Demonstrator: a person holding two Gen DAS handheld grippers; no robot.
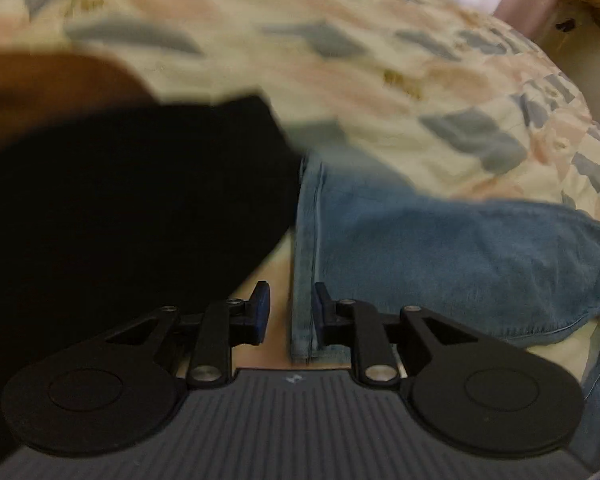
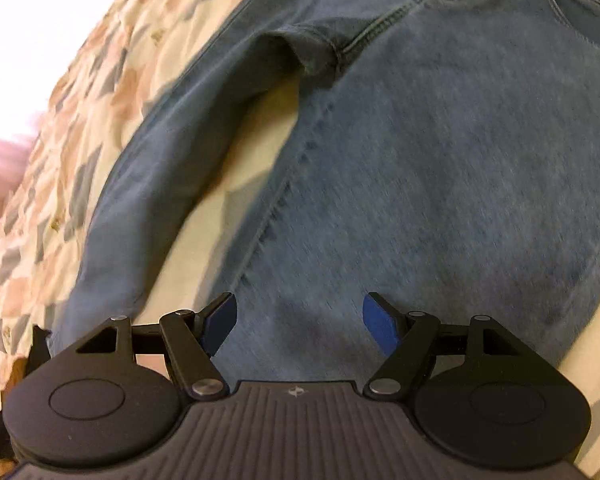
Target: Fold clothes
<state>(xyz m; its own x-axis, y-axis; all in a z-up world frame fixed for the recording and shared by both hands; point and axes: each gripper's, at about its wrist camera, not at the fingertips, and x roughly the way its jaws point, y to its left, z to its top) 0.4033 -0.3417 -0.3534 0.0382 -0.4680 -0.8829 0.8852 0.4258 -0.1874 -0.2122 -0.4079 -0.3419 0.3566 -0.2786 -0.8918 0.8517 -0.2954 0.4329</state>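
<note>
Jeans (image 2: 440, 168) flat on bedspread (image 1: 380, 60) (no containers)

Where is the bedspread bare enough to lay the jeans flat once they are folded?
Left wrist view: the patterned bedspread lies bare beyond the jeans and the black garment. Right wrist view: a bare wedge between the two jeans legs, too narrow. Crowded near the left gripper, where black garment and jeans nearly meet.

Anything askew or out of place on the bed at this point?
Only the jeans: their legs splay apart rather than lying together, with bedspread showing between them. A black garment lies beside them. No damage or spill shows.
</note>
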